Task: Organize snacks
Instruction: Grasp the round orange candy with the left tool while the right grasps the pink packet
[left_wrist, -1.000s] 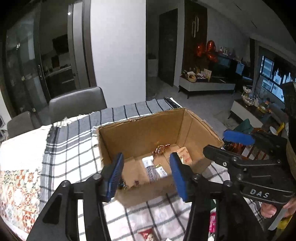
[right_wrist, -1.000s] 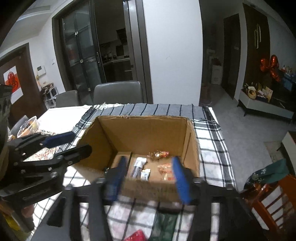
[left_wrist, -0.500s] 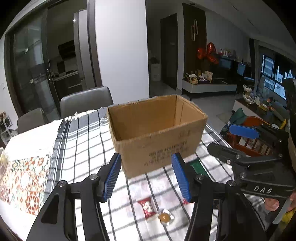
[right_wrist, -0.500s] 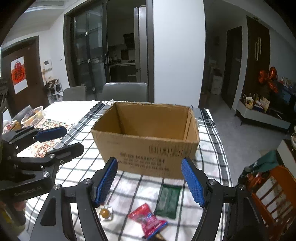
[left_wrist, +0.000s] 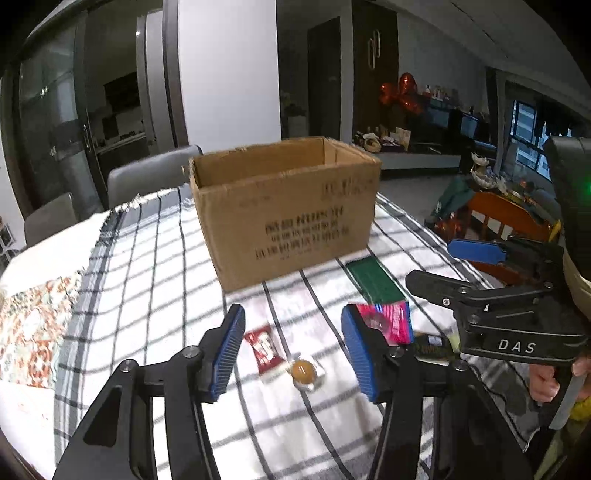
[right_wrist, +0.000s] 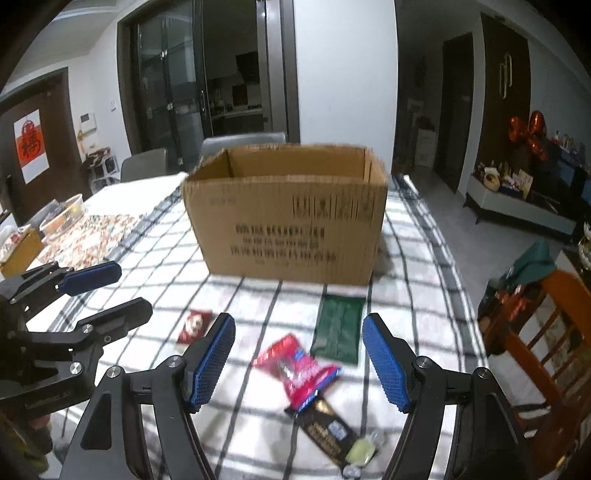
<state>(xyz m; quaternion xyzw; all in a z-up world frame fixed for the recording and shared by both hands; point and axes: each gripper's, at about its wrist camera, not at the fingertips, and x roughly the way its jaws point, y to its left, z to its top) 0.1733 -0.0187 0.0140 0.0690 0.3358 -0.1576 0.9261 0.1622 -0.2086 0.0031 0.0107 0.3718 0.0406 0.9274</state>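
An open cardboard box stands on the checked cloth. In front of it lie loose snacks. They are a small red wrapper, an orange candy, a pink packet, a flat green packet, a dark bar and a pale green candy. My left gripper hovers over the red wrapper and orange candy, its jaws closing with nothing gripped. Above the pink packet, my right gripper is open and holds nothing.
Grey chairs stand behind the table. An orange wooden chair with a green cloth on it is close at the right edge. A patterned mat and food containers lie at the left.
Both grippers drew back from above the box and sank toward the cloth. The box's inside is no longer visible, and the loose snacks in front of it came into view.
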